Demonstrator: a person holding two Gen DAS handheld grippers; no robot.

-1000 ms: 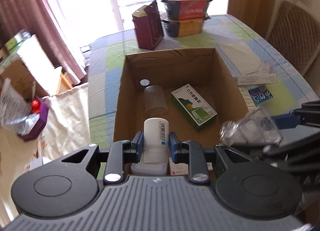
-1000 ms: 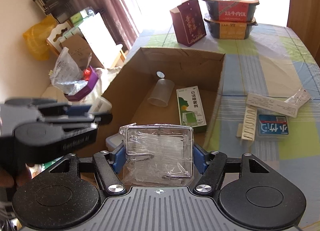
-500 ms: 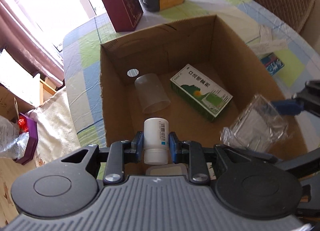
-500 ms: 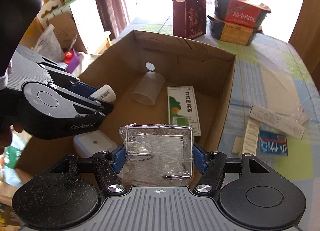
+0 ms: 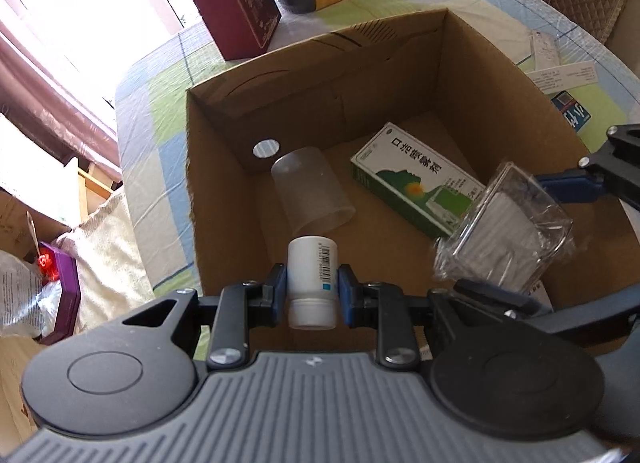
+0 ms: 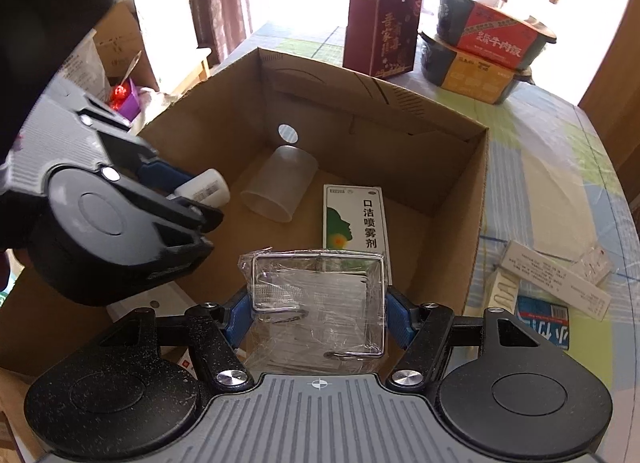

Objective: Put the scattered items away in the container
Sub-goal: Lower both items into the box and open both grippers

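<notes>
I have my left claw [image 5: 312,289] pinching a white bottle [image 5: 313,269] and my right claw [image 6: 318,313] pinching a clear packet [image 6: 318,303] over the cardboard box [image 6: 456,199], where a cup [image 5: 310,191] and green carton [image 5: 412,187] already lie ahead, while small packs [image 6: 552,291] remain outside to my right.

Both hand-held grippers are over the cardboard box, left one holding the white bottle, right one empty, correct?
Not quite: the right hand-held gripper is shut on a clear plastic packet, as the right wrist view shows. The left hand-held gripper does hold the white bottle over the cardboard box.
</notes>
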